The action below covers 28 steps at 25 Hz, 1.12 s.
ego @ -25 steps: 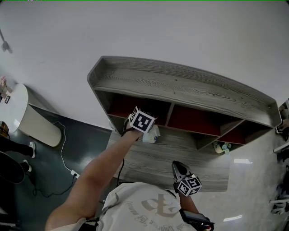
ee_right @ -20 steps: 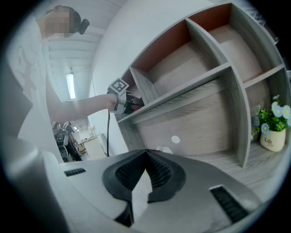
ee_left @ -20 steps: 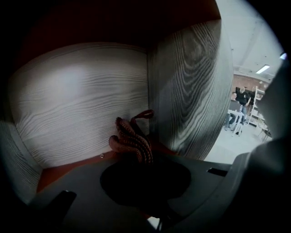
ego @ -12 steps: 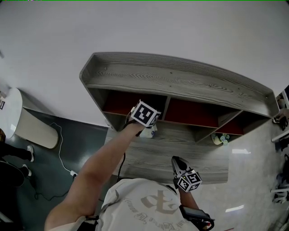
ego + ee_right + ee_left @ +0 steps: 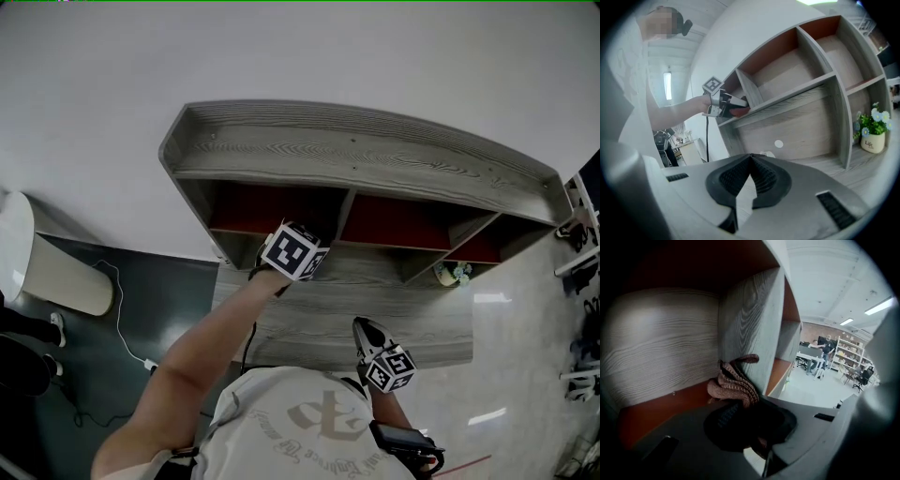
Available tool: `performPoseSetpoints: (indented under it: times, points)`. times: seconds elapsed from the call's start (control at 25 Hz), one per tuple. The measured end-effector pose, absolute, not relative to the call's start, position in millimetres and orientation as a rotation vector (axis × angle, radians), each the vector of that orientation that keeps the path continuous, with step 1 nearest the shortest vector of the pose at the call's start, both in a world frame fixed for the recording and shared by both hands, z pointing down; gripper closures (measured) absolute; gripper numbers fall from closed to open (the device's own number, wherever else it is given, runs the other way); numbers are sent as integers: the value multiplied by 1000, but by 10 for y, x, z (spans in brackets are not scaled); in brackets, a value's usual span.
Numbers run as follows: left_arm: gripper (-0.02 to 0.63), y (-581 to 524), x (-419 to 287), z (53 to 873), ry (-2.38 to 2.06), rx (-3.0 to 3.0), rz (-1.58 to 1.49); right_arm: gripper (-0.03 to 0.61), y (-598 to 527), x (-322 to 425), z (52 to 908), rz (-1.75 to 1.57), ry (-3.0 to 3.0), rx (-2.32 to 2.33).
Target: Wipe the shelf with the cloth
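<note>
Left gripper view: the cloth (image 5: 733,384), a brown knit, is seen clamped between the jaws of the left gripper (image 5: 745,420). Its bunched folds stick out just past the jaw tips, and a small part hangs below them. The bunch is held inside a compartment of the shelf (image 5: 750,324), up against the grey divider and near the orange board at the bottom of the view. Whether the cloth touches that board cannot be told.

From the head view, the left gripper (image 5: 293,251) is seen reached into the upper left compartment of the shelf (image 5: 356,159) on an outstretched arm. The right gripper (image 5: 366,333) is held low, near the person's chest and well apart from the left one.

In the right gripper view, the jaws of the right gripper (image 5: 751,158) are closed together with nothing between them. A flower pot (image 5: 872,136) is seen standing in a lower right compartment.
</note>
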<state>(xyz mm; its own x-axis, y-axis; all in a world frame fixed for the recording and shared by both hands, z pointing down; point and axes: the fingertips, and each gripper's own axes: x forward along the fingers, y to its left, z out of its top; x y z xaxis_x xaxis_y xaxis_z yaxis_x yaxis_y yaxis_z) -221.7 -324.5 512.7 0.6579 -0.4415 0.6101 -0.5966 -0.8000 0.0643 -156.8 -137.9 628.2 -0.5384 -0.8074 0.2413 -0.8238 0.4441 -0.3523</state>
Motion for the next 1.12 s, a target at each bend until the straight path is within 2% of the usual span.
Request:
performPoseSetpoints:
  times: [0.24,0.6,1.12]
  points:
    - [548,-2842,-2303,5196,-781,2667,706,574,-1325,-1703,6274,669,-2610,1526]
    - [546,-2214,-2338,5605,-591,2666,658,574,-1163,-1809,6272,658,-2543,1582]
    - [546,-1984,-2178,5756,-629,2615,575,574,-1061,-1515,6301,662,-2541,1627]
